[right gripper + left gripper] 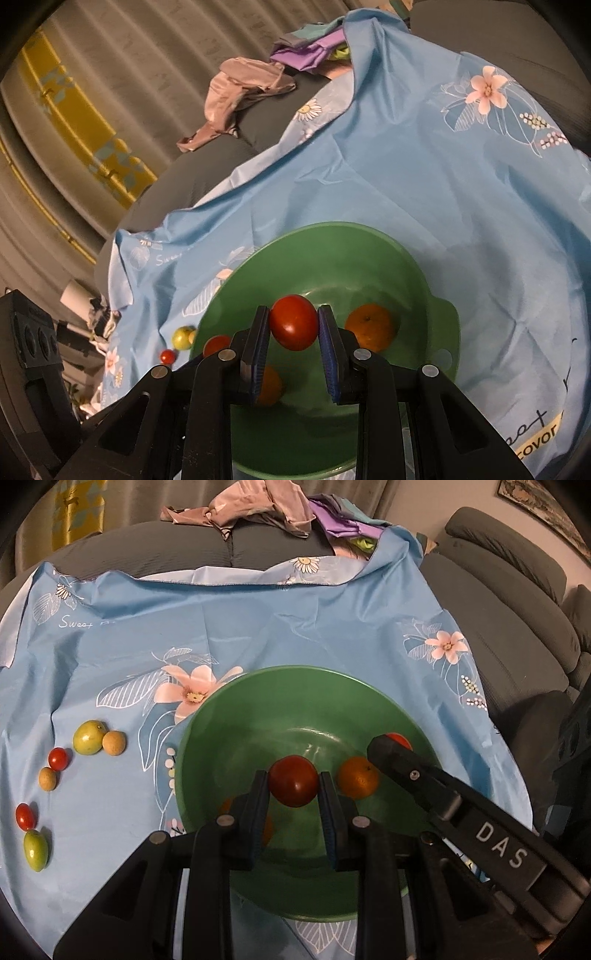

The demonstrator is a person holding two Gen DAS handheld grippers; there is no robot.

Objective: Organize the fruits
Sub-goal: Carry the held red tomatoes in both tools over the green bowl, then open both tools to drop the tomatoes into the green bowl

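Observation:
A green bowl (236, 716) sits on a blue floral cloth (258, 627). My left gripper (293, 786) is shut on a red tomato (293, 784) and holds it over the bowl. My right gripper (293, 325) is shut on another red tomato (293, 321), also over the bowl (332, 251); it enters the left wrist view (384, 746) from the right. An orange (358, 777) lies in the bowl, and a second orange (271, 386) shows partly behind the fingers. Loose fruits lie on the cloth at the left: a green-yellow fruit (88, 737), a small tomato (59, 758), another (26, 816), a green oval fruit (36, 850).
Two tan round fruits (113, 743) (48, 778) lie among the loose ones. The cloth covers a grey sofa (517, 635). Crumpled clothes (266, 506) lie on the sofa back. Curtains (110, 92) hang behind.

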